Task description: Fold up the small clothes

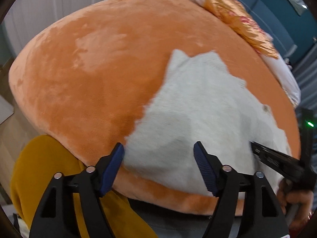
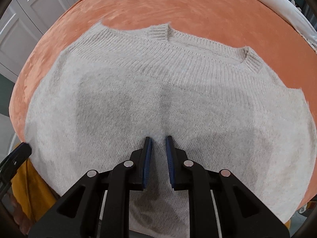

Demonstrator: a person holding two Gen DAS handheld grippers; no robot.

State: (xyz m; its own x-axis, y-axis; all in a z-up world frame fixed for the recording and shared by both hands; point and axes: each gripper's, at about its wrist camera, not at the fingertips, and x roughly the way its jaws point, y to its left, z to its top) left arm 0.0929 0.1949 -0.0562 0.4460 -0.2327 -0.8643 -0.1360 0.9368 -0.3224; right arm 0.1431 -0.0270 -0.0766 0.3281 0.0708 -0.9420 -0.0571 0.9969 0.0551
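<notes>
Lying beneath right gripper (image 2: 158, 140): sweater (image 2: 158, 91).

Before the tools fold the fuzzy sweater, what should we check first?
1. Sweater lies spread flat on the orange velvet surface: ok, ribbed neckline at the far edge.
2. Right tool has a grip: cannot tell; its fingers are nearly together with a narrow gap, tips against the knit near the middle.
3. Left tool is ready to grab: ok, wide open over the sweater's near edge, holding nothing.
4. Tools apart from each other: ok, the right one sits off to the side in the left wrist view.
5. Mustard yellow cloth away from the fold: ok, it lies beside the sweater, apart.
</notes>
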